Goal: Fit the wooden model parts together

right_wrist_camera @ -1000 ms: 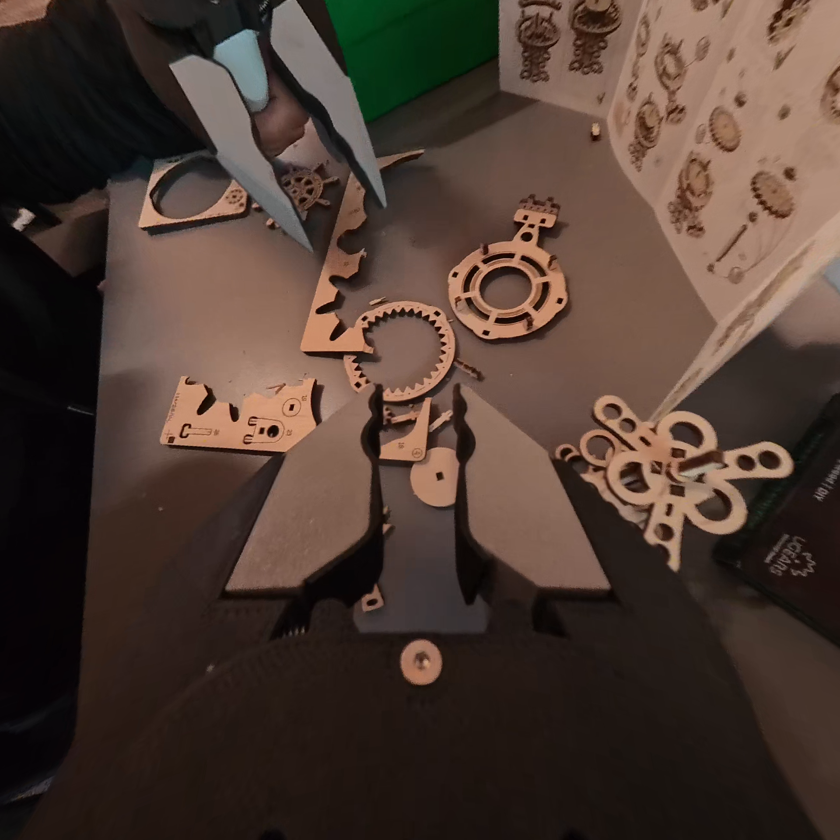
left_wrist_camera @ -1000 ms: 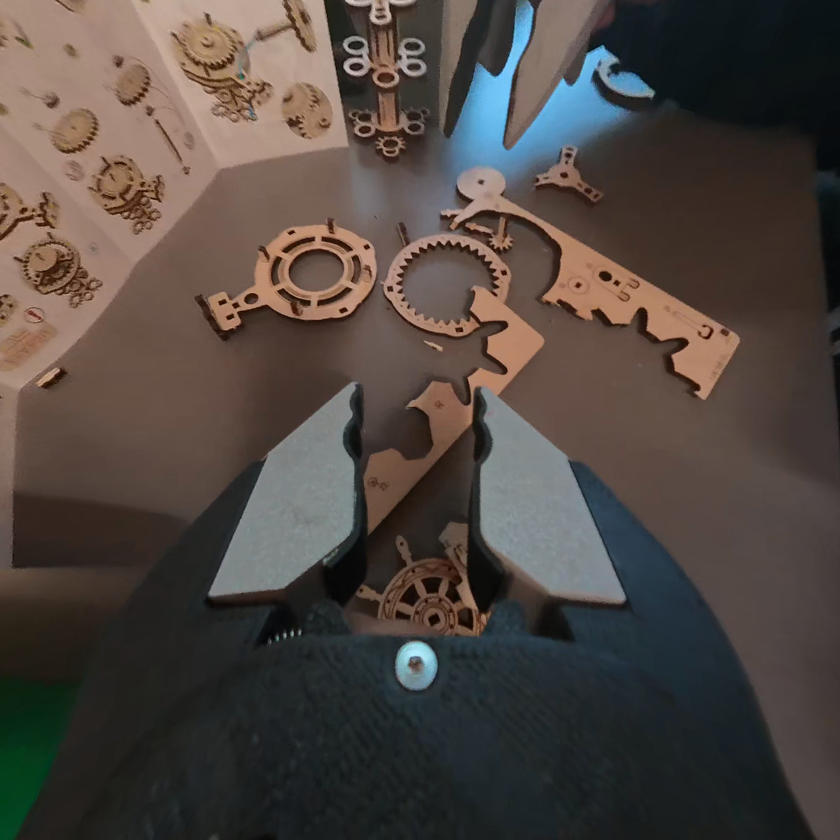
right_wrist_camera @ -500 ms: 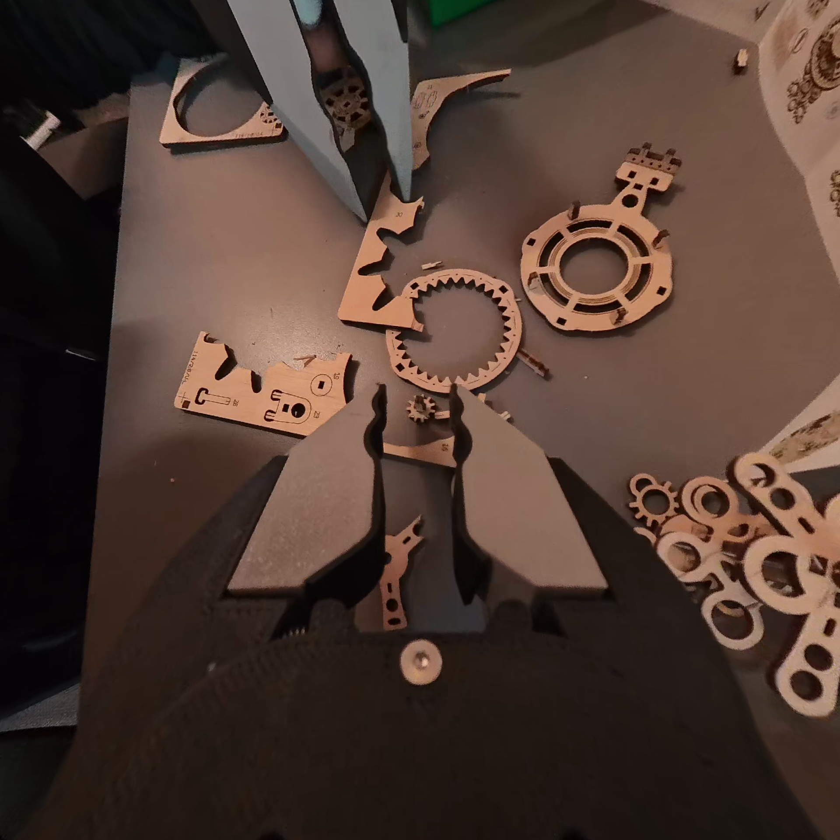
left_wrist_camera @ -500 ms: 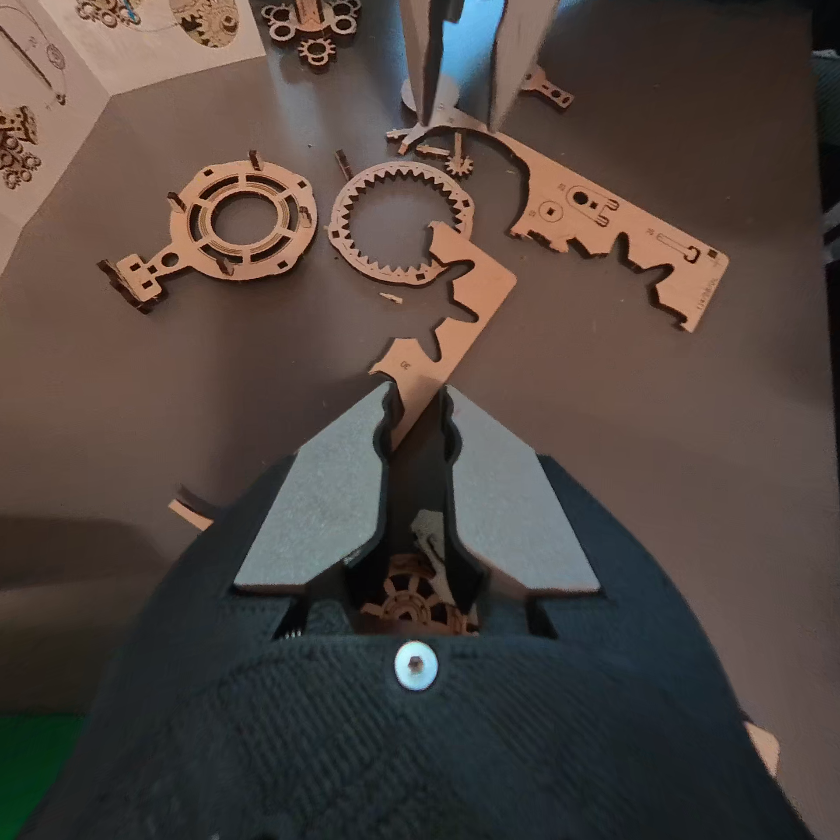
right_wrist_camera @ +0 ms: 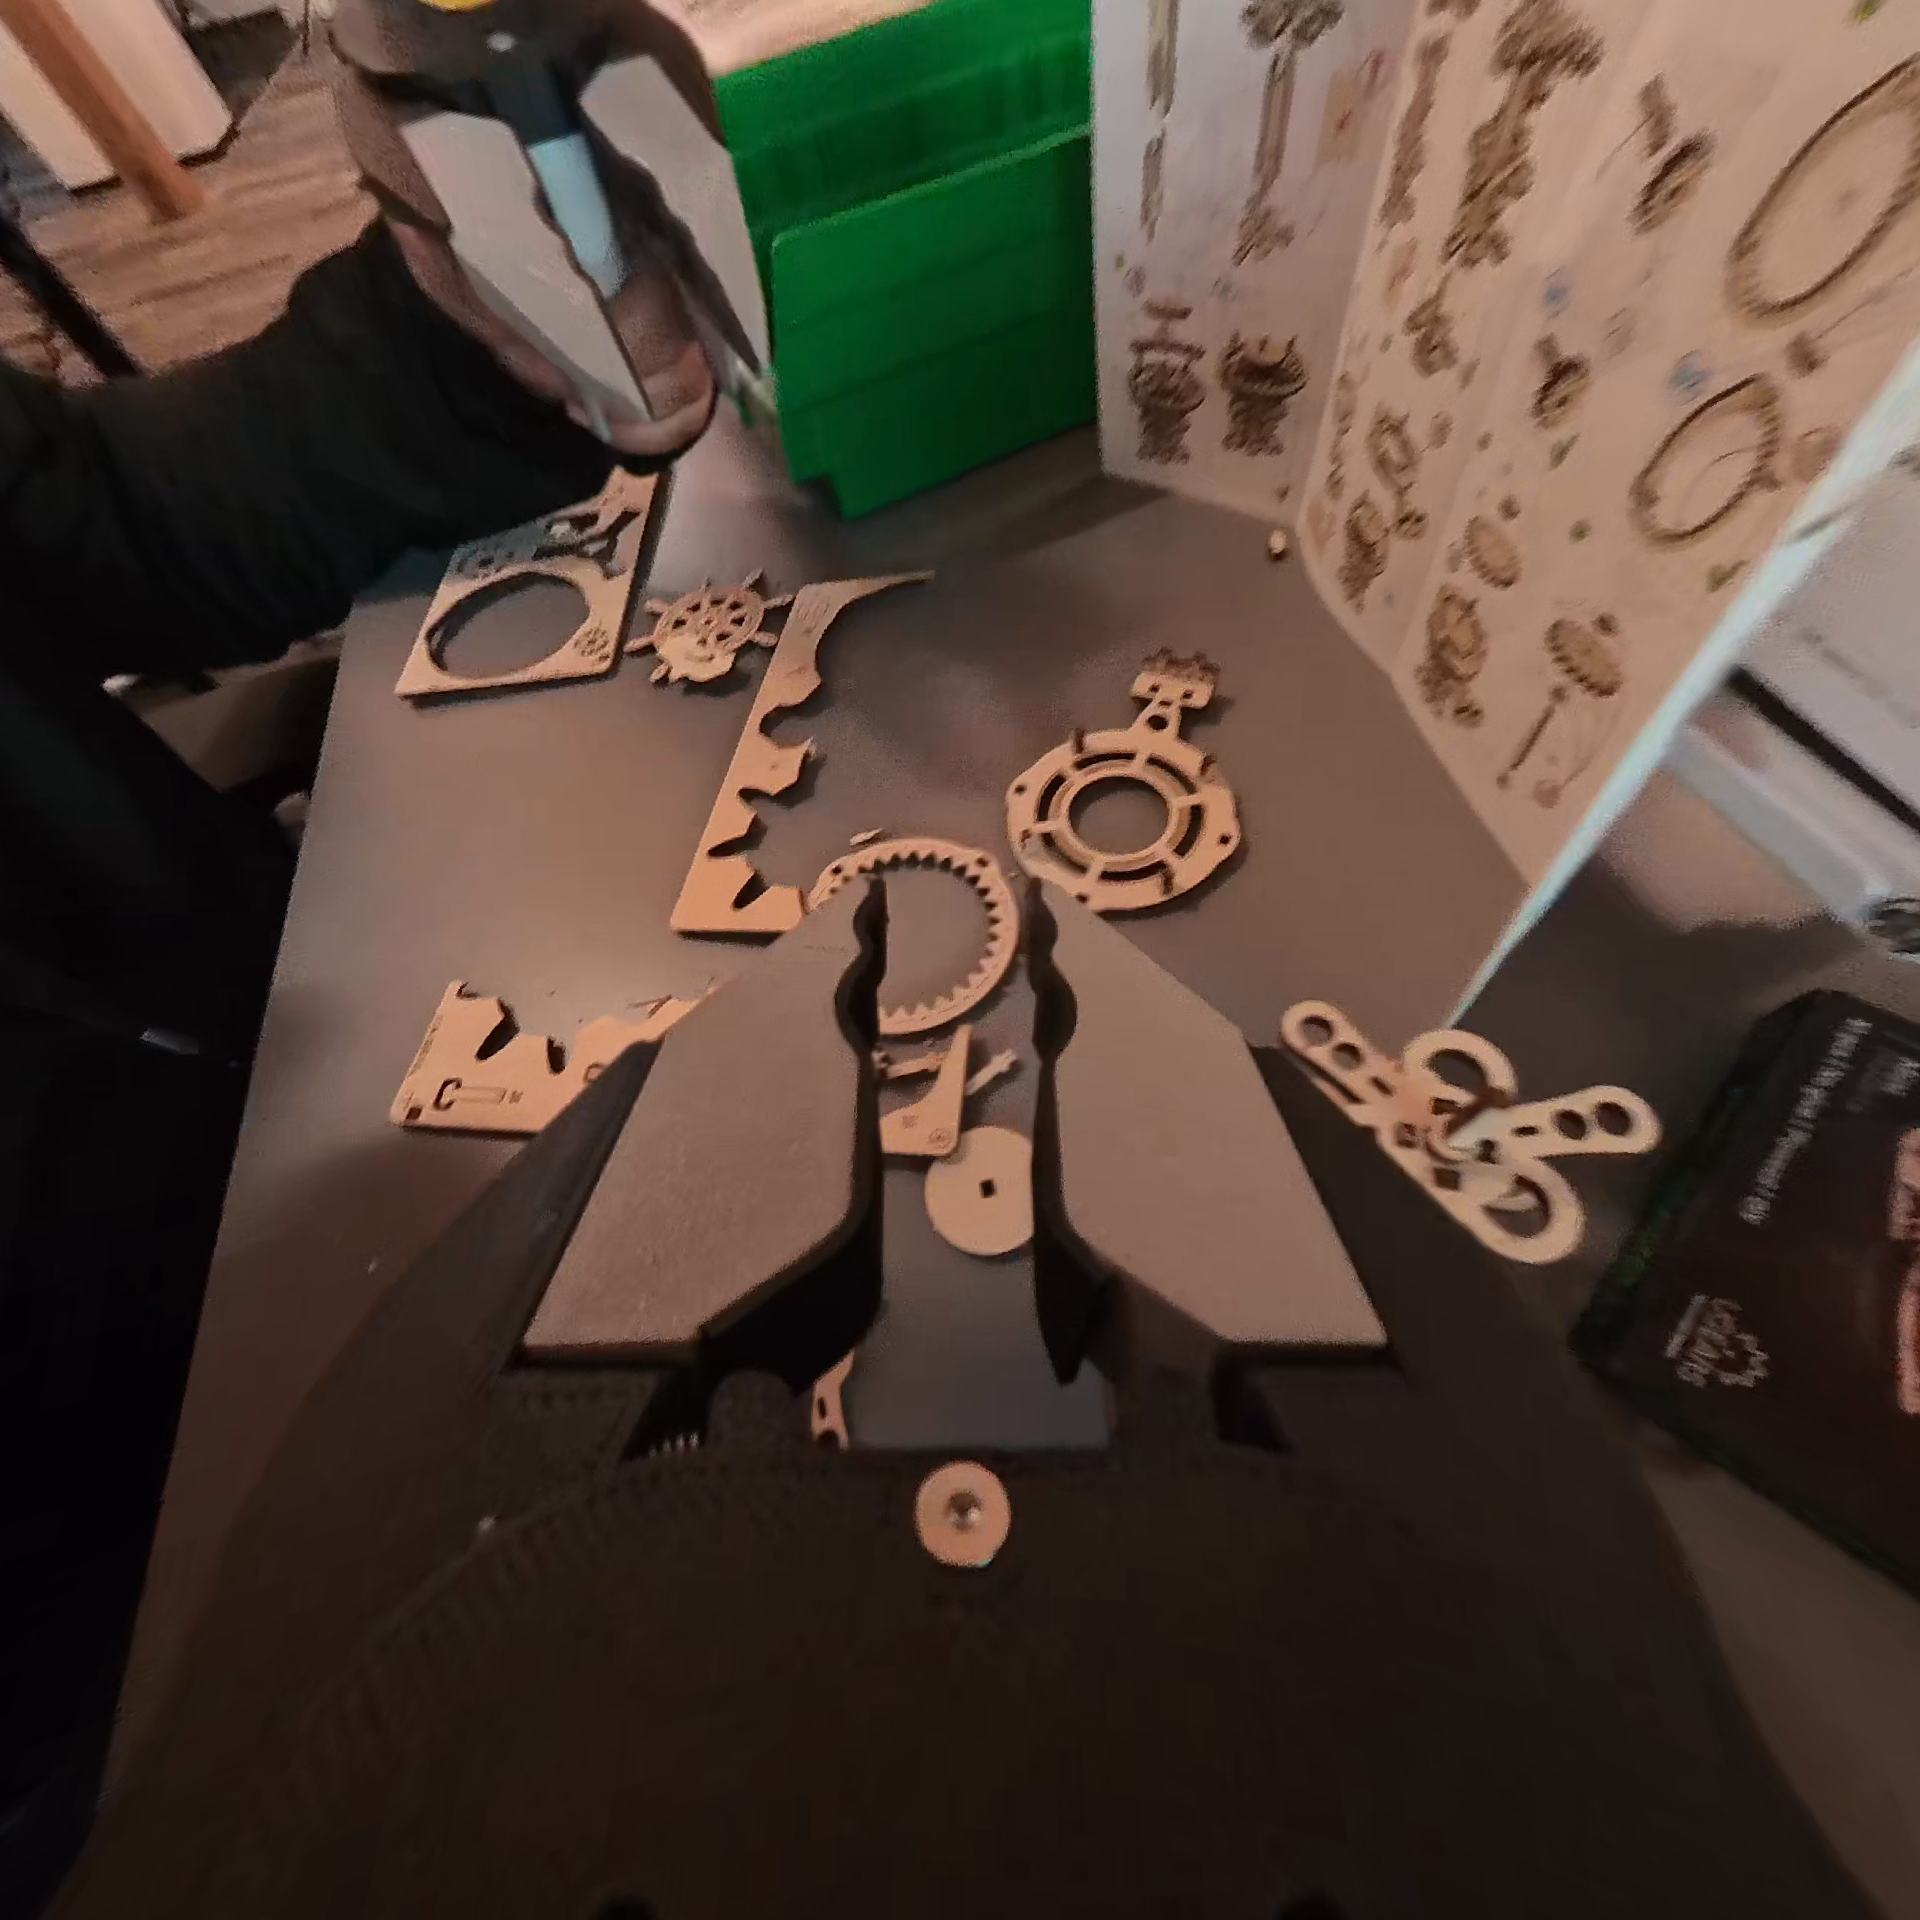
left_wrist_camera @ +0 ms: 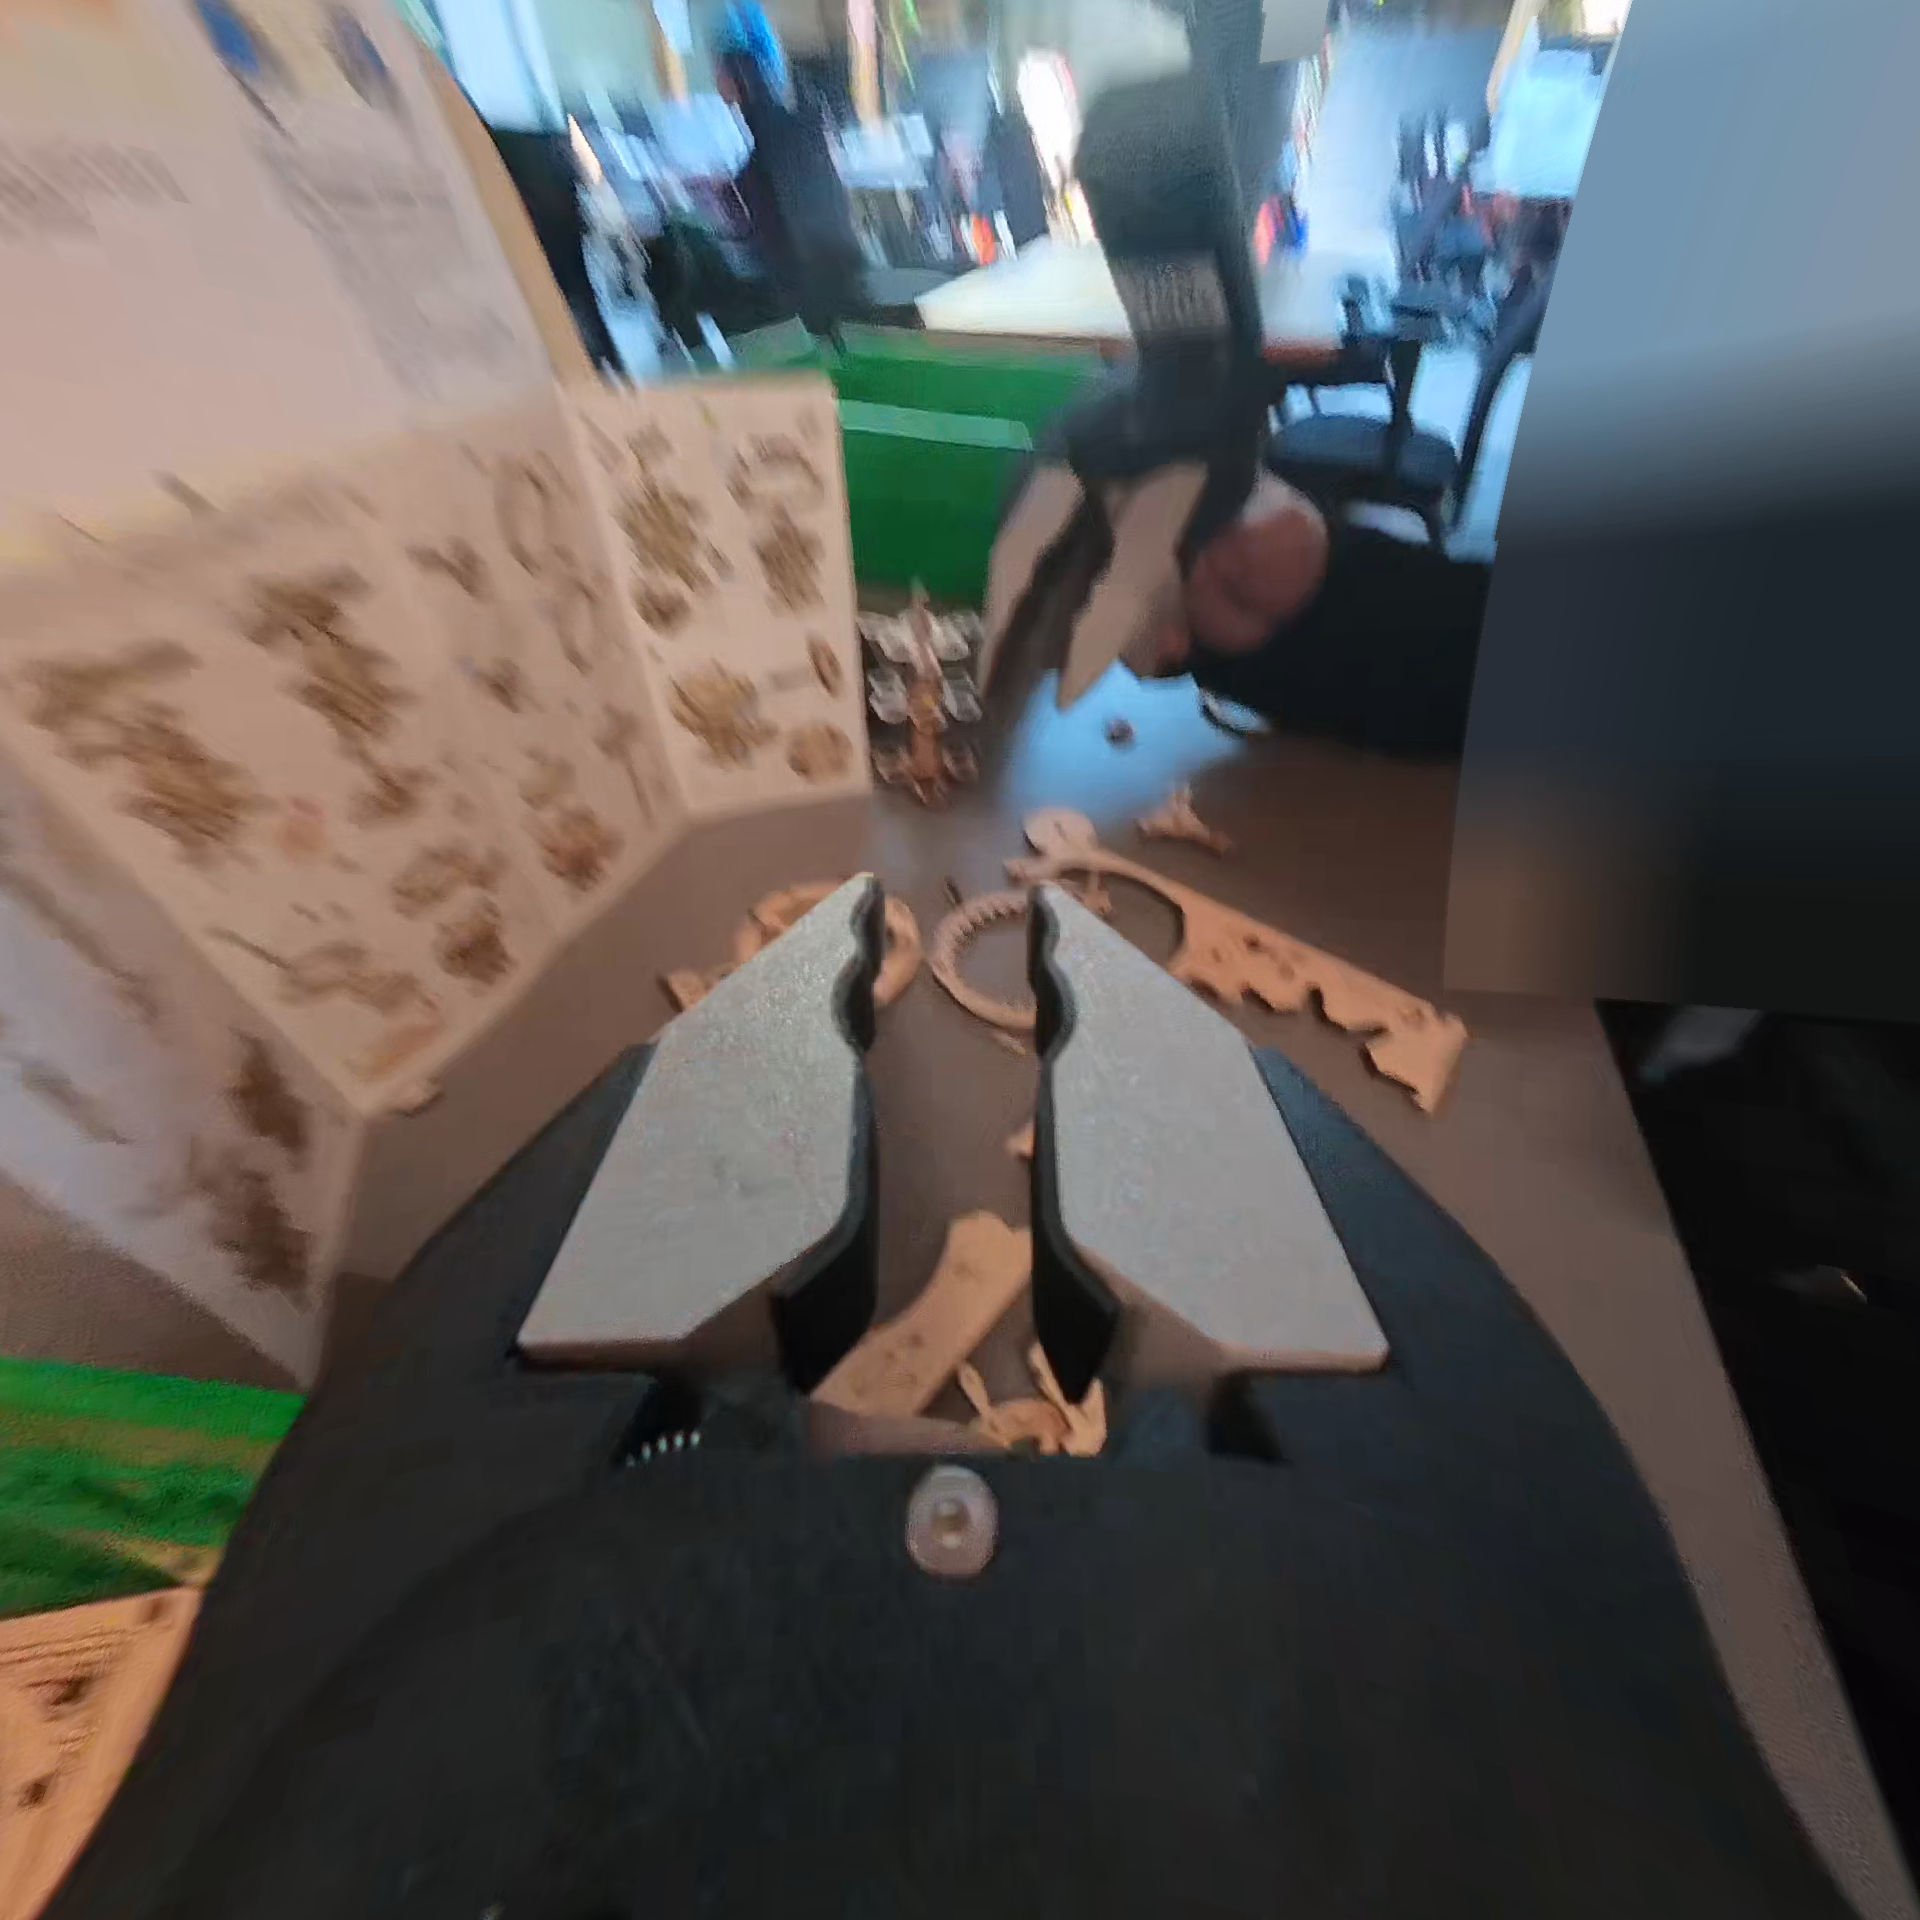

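The right claw (right_wrist_camera: 954, 935) hangs above the grey bench (right_wrist_camera: 499, 831) with its jaws spread and nothing between them. Just beyond its base lies a small wooden disc (right_wrist_camera: 982, 1195) with a square hole, and touching that a thin curved piece (right_wrist_camera: 925, 1101). Past the fingertips sits the toothed ring (right_wrist_camera: 914, 940); at its 9 o'clock, touching it, lies a long jagged strip (right_wrist_camera: 764, 790), and at its 2 o'clock, just beside it, a slotted round frame (right_wrist_camera: 1122, 826) with a stem. A second jagged plate (right_wrist_camera: 520, 1070) lies at 8 o'clock of the ring. A cluster of looped wooden pieces (right_wrist_camera: 1465, 1132) rests at 3 o'clock, near a dark box (right_wrist_camera: 1787, 1299). Farther off are a ship's-wheel part (right_wrist_camera: 712, 629) and a square frame with a round cutout (right_wrist_camera: 530, 613).

The left claw (left_wrist_camera: 954, 914) is also spread and empty — in the right wrist view it is held well above the bench at 11 o'clock (right_wrist_camera: 623, 312). Its own view is blurred: the toothed ring (left_wrist_camera: 982, 956) shows past its tips, a jagged plate (left_wrist_camera: 1320, 987) at 2 o'clock, and a folded instruction sheet (left_wrist_camera: 416, 675) stands at 10 o'clock — green bins (right_wrist_camera: 914, 301) behind.
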